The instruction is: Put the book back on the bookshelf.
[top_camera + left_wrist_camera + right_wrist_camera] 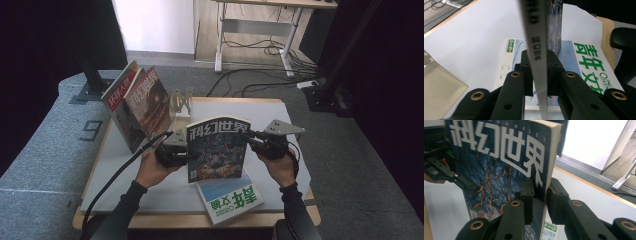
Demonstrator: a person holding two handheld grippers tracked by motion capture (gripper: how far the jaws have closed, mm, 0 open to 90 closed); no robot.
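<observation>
A dark blue magazine (217,150) with big white characters stands upright above the table, held between both grippers. My left gripper (187,151) is shut on its spine edge; in the left gripper view the pale spine (537,42) runs straight up between the jaws of the left gripper (539,58). My right gripper (251,138) is shut on the opposite page edge, and the right gripper view shows the cover (499,165) pinched in the right gripper (540,188). A white and green magazine (232,200) lies flat beneath, near the front edge.
Two magazines (137,102) lean upright at the table's back left beside a clear acrylic stand (181,102). The white table top (272,112) has bare room at the back right. A black chair (624,37) sits beyond the table edge.
</observation>
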